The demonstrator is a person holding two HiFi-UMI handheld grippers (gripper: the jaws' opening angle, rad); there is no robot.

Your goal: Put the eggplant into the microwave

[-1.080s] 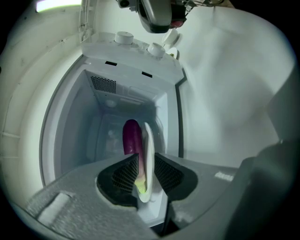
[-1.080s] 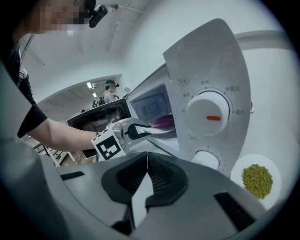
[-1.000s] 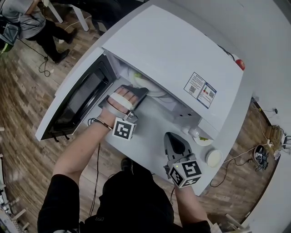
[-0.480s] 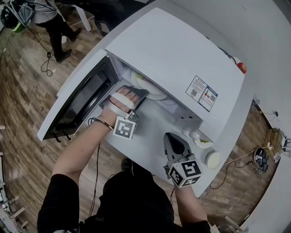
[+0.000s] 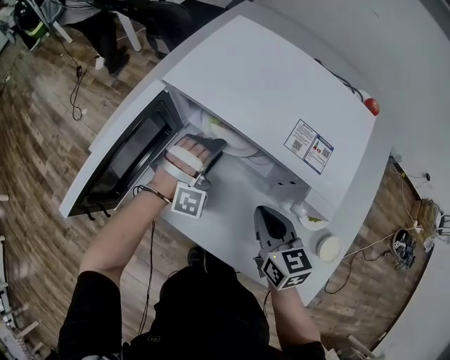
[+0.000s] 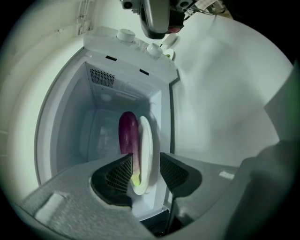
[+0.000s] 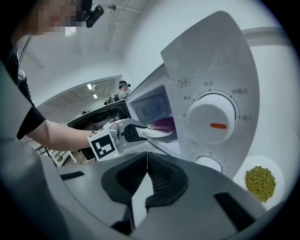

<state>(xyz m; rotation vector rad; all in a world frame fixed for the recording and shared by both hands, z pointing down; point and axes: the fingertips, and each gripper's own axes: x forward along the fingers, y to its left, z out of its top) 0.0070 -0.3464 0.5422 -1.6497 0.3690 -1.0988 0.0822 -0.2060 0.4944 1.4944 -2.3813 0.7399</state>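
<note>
A white microwave (image 5: 267, 77) stands with its door (image 5: 119, 158) swung open to the left. Inside, a purple eggplant (image 6: 127, 136) lies on a white plate (image 6: 145, 154). My left gripper (image 6: 145, 161) is at the cavity's mouth; its jaws have just been opening and now stand open on either side of the plate's rim, with a gap at one pad. From the head view, that left gripper (image 5: 211, 148) reaches the plate (image 5: 228, 137). My right gripper (image 7: 146, 157) is shut on nothing, resting on the table (image 5: 232, 211) before the dial (image 7: 211, 117).
A small dish of green beans (image 7: 260, 180) sits beside the microwave's front corner, with a round white lid (image 5: 329, 246) near it. A red object (image 5: 371, 104) lies on the microwave's top. A person (image 5: 105, 21) stands on the wooden floor beyond the door.
My left gripper has edged slightly toward the cavity. The person in the background has moved toward the top of the view. My right gripper has stayed where it was.
</note>
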